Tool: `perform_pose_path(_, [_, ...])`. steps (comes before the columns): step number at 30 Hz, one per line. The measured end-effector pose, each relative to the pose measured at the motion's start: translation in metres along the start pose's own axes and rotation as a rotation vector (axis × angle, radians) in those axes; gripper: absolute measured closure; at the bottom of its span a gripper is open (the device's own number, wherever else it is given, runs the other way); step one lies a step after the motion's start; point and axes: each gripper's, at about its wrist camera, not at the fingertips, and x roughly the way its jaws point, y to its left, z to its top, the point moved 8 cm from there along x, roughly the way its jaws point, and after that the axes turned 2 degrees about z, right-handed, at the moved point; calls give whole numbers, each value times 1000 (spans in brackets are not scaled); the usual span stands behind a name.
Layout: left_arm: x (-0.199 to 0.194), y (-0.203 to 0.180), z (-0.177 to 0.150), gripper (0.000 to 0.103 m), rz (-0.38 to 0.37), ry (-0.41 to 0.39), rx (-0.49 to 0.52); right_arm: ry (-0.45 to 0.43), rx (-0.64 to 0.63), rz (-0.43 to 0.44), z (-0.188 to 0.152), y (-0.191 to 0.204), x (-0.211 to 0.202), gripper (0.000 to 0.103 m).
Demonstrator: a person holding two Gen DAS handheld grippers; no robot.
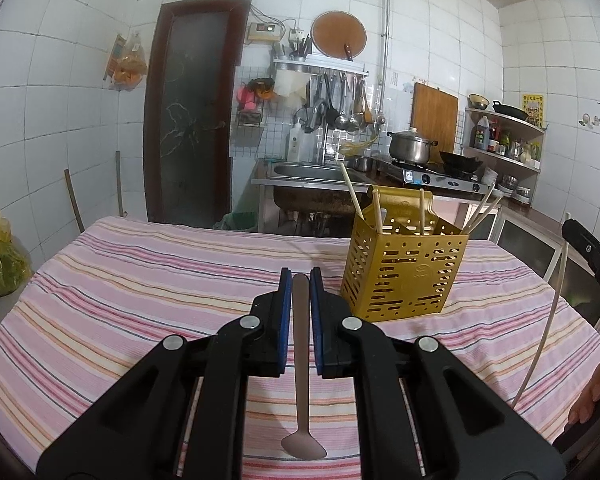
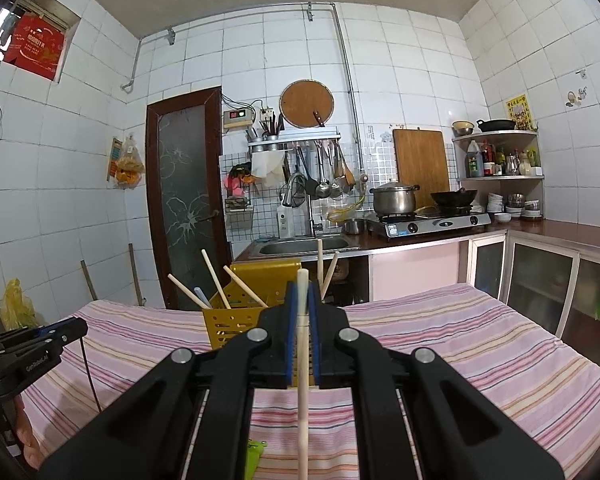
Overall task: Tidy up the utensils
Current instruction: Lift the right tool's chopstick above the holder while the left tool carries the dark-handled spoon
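Left claw [image 1: 300,280] clamping spoon [image 1: 302,364], gold holder [image 1: 400,272] just beside, right claw [image 2: 302,294] clamping chopstick [image 2: 302,380]

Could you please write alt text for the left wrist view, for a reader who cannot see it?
The left claw grips a metal spoon by its handle, bowl end hanging toward the camera, above a table with a pink striped cloth. A gold perforated utensil holder holding several chopsticks stands just ahead to the right, a kitchen behind.
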Motion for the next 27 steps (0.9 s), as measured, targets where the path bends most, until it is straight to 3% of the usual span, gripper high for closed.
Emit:
perform_pose_path(18, [-1, -10, 4, 95, -20, -4, 16, 4, -23, -9, 3, -1, 1, 97])
perform_pose_path(27, [0, -14, 22, 96, -37, -2, 1, -15, -47, -5, 27, 0, 2, 97])
